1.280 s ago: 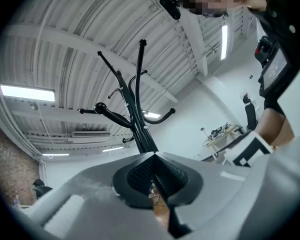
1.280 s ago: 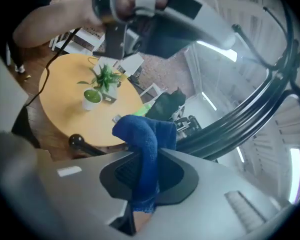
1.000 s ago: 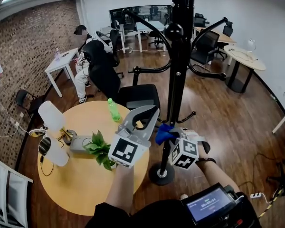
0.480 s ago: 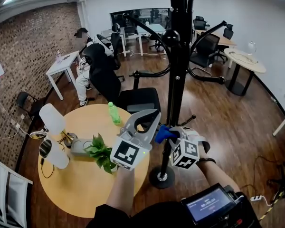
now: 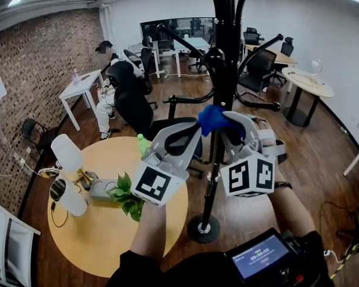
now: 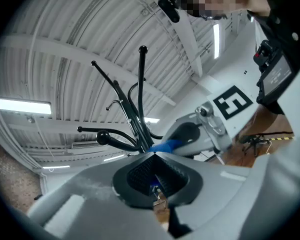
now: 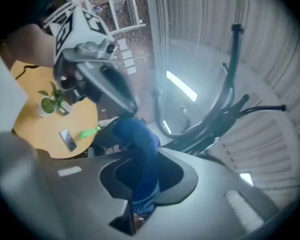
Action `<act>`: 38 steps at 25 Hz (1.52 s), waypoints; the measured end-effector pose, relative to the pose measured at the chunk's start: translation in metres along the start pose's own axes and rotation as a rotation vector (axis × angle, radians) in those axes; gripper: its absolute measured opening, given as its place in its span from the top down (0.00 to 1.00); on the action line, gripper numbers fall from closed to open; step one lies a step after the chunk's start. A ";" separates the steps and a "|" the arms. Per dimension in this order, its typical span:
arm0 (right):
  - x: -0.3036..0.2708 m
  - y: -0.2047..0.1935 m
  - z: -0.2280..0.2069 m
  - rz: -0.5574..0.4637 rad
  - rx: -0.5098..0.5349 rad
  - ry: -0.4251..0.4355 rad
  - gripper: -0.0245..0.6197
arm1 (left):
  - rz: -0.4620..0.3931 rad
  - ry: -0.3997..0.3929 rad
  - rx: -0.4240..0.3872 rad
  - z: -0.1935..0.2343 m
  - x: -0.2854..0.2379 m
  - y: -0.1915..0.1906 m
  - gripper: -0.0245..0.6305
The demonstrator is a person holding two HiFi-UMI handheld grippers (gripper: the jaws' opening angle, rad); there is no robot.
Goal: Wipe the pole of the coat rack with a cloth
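- The round yellow table [image 5: 102,232] lies below and to the left of the left claw [image 5: 193,134]. On it, a small green plant [image 5: 124,193] sits just left of that claw's marker cube. A green bottle [image 5: 142,142] stands by the table's far edge, left of the claw's fingers.
- The left claw has its jaws drawn together, pads meeting, with nothing gripped between them. Its tips point toward the pole from just left of it, near the cloth.
- The black pole [image 5: 227,58] of the coat rack rises between the 2 claws. Its round base [image 5: 203,228] stands on the wood floor below them, and curved arms branch out above them.
- The blue cloth [image 5: 212,117] is bunched at the tip of the right claw [image 5: 226,123]. In the head view it lies against the front of the pole, below a round knob [image 5: 216,55].
- The right claw is clamped on the cloth, and a fold of it runs down between the pads. The claw sits just right of the pole, with its tips reaching left across it.
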State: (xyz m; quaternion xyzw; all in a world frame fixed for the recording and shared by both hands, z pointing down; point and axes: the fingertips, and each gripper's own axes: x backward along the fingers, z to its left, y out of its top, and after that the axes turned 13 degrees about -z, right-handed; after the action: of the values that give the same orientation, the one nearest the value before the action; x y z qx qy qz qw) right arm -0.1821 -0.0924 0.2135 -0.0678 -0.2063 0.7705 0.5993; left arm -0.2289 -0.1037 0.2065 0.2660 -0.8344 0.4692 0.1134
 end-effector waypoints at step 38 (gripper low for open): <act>-0.002 -0.018 0.030 0.174 0.080 0.042 0.89 | 0.036 -0.049 -0.002 -0.017 0.006 -0.015 0.96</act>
State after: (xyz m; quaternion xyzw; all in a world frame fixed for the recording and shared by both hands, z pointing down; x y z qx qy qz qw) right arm -0.1764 -0.0975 0.2474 -0.0776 -0.1563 0.8258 0.5363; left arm -0.2267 -0.0976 0.2287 0.2623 -0.8420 0.4637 0.0850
